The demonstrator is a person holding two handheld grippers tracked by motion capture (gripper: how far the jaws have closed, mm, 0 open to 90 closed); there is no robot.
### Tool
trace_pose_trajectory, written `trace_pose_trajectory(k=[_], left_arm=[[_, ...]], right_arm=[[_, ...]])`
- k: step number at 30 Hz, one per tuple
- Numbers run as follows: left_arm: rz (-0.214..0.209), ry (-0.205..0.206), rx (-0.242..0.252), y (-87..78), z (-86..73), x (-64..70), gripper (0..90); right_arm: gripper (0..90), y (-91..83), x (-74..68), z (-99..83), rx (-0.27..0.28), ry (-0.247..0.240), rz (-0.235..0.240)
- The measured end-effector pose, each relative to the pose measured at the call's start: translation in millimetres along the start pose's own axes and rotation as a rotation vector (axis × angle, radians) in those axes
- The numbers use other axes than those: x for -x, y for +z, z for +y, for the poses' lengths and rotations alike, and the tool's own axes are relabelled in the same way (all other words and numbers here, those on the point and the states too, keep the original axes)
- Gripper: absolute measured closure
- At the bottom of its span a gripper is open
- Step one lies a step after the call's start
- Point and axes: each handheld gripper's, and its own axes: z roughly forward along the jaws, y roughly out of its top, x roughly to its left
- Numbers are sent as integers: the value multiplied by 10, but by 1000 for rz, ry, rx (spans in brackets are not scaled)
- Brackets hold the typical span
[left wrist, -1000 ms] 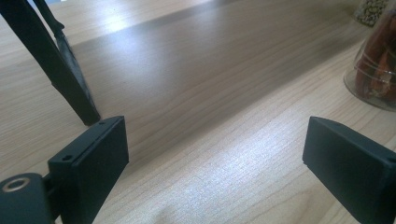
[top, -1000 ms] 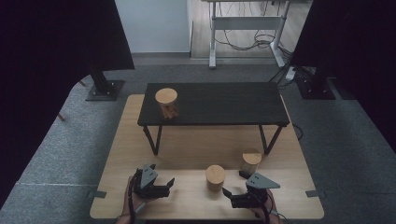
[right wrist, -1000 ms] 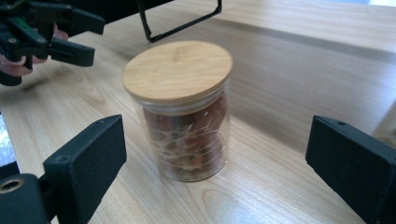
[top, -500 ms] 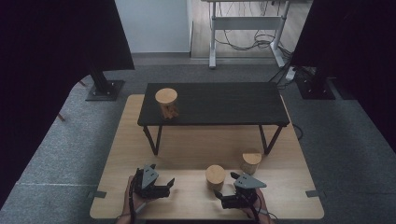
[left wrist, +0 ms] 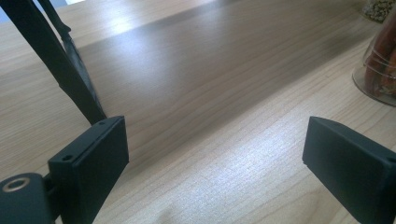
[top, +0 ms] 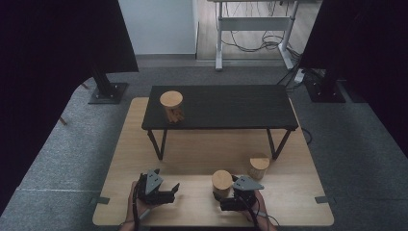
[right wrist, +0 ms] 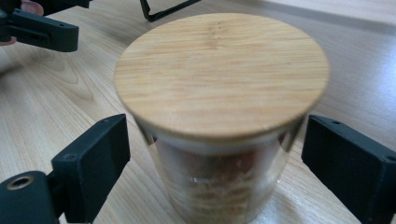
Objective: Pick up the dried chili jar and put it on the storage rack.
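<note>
Near the front edge of the wooden table (top: pixel 144 144): right hand-held gripper (right wrist: pixel 212 154) wide open around the lidded jar (right wrist: pixel 222 107), gaps both sides. Left hand-held gripper (left wrist: pixel 215 154) open, empty, bare wood ahead. Grey carpet (top: pixel 62 144) around.

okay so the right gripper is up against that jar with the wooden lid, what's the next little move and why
Probably close the right gripper on the jar. Its jaws stand open on either side of the glass body, just below the wooden lid, with gaps on both sides, so nothing grips it yet. The left gripper is open over bare table.
</note>
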Motion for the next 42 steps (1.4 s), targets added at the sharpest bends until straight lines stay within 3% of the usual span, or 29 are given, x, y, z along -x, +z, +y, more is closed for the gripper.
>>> trace_pose_trajectory(k=[5,7,9,42], left_arm=[[1,-1,4,-6,4,-4,67],[1,-1,5,-8,5,-5,67],[0,1,6,-9,7,-1,68],[3,7,2,3,2,-3,68]], right_arm=[[103,67,-19,31,-25,-1,-16],[206,90,-28,41,-46,-7,-53],[242,104,-34,50,-58,-21,-40],[252,21,-75,75,-29,-70,-9]])
